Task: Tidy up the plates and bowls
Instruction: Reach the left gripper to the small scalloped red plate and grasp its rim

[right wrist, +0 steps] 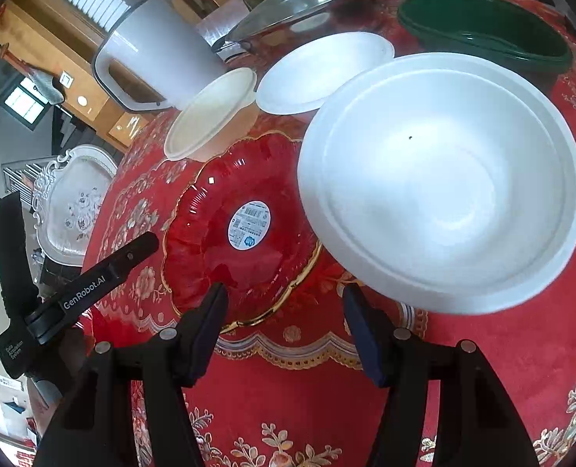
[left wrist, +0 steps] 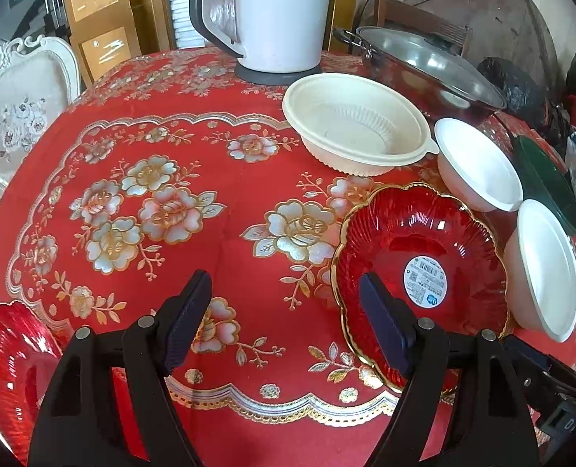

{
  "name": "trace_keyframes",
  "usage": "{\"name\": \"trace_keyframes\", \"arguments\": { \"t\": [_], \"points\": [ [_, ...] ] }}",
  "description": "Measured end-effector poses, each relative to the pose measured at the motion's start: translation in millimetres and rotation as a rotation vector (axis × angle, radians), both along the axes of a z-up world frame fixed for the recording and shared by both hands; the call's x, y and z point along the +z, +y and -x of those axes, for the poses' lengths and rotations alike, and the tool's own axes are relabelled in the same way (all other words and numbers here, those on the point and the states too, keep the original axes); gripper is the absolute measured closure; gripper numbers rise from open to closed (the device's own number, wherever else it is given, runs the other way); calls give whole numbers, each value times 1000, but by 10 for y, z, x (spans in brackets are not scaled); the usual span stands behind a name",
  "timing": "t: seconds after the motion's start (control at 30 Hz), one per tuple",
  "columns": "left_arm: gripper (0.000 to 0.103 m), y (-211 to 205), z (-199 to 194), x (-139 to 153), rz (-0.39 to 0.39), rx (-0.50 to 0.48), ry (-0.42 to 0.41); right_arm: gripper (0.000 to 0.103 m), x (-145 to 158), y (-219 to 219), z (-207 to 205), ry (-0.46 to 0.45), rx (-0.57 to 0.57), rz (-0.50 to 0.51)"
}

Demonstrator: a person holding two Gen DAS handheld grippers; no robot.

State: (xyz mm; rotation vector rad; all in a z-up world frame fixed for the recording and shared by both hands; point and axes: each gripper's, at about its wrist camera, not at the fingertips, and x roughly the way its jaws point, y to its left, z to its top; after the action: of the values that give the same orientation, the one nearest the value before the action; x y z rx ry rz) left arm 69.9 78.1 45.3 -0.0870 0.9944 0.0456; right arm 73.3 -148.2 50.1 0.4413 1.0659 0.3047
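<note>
A red glass plate (left wrist: 424,272) with a gold scalloped rim and a round label lies on the red flowered tablecloth (left wrist: 151,202). My left gripper (left wrist: 284,299) is open, and its right finger overlaps the plate's left rim. In the right wrist view my right gripper (right wrist: 286,303) is open over the near rim of the same red plate (right wrist: 241,233), with no pad pressing on it. A large white bowl (right wrist: 443,183) sits just beyond its right finger. A second red plate (left wrist: 11,358) lies at the lower left.
A cream bowl (left wrist: 354,128), two white bowls (left wrist: 478,163) (left wrist: 544,268) and a green bowl (left wrist: 544,183) stand behind and to the right of the plate. A white jug (left wrist: 280,15) and a lidded steel pot (left wrist: 424,62) stand at the back. A white chair (left wrist: 19,116) is at the left.
</note>
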Motion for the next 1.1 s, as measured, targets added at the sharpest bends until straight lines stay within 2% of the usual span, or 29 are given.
{"name": "trace_keyframes", "arguments": {
  "t": [0.27, 0.47, 0.63, 0.7, 0.8, 0.93, 1.1],
  "points": [
    [24, -67, -99, -56, 13, -11, 5, 42, -1, 15, -52, -17, -7, 14],
    [24, -74, -133, -67, 3, -4, -23, 41, -6, 36, -84, -33, -8, 20],
    [24, -88, -188, -87, 56, -32, -32, 42, -16, 56, -123, -38, -8, 28],
    [24, -112, -189, -89, 73, -58, -62, 41, -26, 53, -139, -36, -6, 26],
    [24, -169, -190, -85, 42, -85, -98, 41, -40, 49, -153, -32, -7, 21],
    [24, -204, -251, -137, 53, -102, -66, 41, -48, 41, -188, -28, -6, 21],
    [24, -274, -290, -154, -15, -88, -60, 41, -36, 40, -205, -32, -1, 22]
  ]
}}
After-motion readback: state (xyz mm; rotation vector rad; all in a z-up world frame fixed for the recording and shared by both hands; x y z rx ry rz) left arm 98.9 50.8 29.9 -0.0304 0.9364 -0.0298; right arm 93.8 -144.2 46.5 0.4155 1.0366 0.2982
